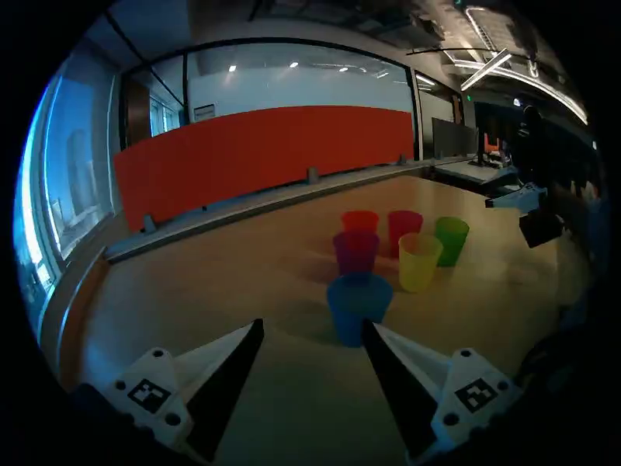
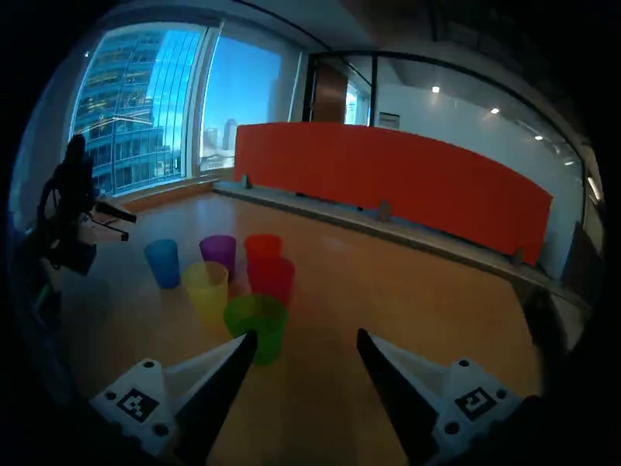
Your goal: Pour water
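While both are hovering over the table (image 1: 233, 264), left gripper (image 1: 310, 324): fingers standing apart, empty; blue cup (image 1: 357, 299) sitting just ahead, between the tips.
Right gripper (image 2: 305, 333): gaping, empty; green cup (image 2: 260, 314) sitting just ahead of its left fingertip.
Cups (image 1: 419, 260): 6, probably handling light, thin, slick, squashable.
Hold: mid-wall, squeezing gently.

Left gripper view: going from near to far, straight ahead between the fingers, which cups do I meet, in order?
blue cup → purple cup → orange cup

Six coloured cups (image 1: 419, 260), upright, clustered together
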Motion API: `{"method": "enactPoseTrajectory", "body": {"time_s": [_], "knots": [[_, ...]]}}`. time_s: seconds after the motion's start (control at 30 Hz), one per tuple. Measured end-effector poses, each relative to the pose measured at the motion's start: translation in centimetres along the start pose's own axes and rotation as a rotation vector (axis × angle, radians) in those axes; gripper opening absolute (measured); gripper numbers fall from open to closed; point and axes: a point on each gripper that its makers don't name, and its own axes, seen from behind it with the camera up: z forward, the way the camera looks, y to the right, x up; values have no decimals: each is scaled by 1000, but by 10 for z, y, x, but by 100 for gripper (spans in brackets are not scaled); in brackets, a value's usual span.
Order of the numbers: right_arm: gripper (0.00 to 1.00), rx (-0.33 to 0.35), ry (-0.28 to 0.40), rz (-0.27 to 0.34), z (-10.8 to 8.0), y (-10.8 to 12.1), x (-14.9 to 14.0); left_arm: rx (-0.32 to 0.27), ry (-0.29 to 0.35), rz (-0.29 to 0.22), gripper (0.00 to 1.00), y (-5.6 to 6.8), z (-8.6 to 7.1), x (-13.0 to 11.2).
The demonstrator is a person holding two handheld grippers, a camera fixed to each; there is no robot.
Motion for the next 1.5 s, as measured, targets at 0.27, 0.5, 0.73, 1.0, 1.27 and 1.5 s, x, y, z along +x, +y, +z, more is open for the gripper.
{"method": "enactPoseTrajectory", "body": {"time_s": [0.27, 0.5, 0.73, 1.0, 1.27, 1.5], "knots": [[100, -107, 105, 61, -2, 19, 25, 96, 100, -46, 93, -24, -10, 20], [100, -208, 202, 120, -5, 39, 46, 202, 184, -87, 93, -48, -20, 36], [100, -304, 290, 166, -8, 55, 62, 276, 266, -124, 93, -62, -29, 54], [99, -418, 376, 210, -14, 75, 78, 346, 335, -126, 93, -68, -37, 75], [99, -486, 426, 228, -20, 80, 86, 388, 417, -122, 93, -72, -41, 101], [99, -514, 465, 228, -30, 77, 97, 430, 471, -83, 93, -74, -50, 125]]}}
